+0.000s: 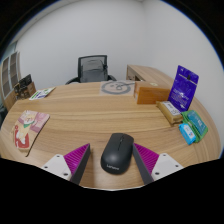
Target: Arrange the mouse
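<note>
A black computer mouse (116, 153) lies on the wooden table (95, 118), between my two fingers. My gripper (113, 160) is open: the left magenta pad (76, 157) and the right magenta pad (149, 157) each stand off the mouse with a strip of table showing at either side. The mouse rests on the table by its own weight, its narrow end pointing away from me.
Left of the fingers lies a colourful booklet (29, 128). To the right are a purple package (183, 88), a brown box (153, 94) and small teal packets (192, 126). A coiled cable (119, 88) and a black office chair (91, 69) lie beyond.
</note>
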A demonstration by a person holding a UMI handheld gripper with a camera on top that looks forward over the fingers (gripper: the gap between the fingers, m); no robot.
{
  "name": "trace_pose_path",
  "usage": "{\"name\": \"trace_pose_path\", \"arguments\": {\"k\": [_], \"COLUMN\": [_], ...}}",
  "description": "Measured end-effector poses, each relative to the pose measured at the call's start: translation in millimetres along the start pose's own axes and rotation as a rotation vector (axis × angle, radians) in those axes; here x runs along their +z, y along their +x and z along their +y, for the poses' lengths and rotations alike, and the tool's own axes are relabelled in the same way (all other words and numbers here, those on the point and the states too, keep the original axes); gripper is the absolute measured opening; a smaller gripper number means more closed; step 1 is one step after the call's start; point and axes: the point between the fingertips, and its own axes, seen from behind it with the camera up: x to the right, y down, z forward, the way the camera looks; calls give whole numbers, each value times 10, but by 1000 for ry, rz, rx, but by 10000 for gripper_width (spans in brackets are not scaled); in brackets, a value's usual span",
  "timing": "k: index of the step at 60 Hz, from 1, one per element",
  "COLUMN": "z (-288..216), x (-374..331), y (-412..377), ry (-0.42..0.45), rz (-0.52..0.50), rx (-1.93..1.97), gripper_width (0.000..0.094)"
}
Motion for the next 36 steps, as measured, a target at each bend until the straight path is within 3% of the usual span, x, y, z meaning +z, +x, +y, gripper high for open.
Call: {"name": "trace_pose_path", "arguments": {"k": [20, 27, 36], "z": [-70, -75, -69], "x": [110, 139, 160], "y": [-107, -106, -61], "ry": [-9, -8, 1], "rz": [-4, 3, 15], "rx": [15, 12, 12], "gripper_width": [863, 803, 639]}}
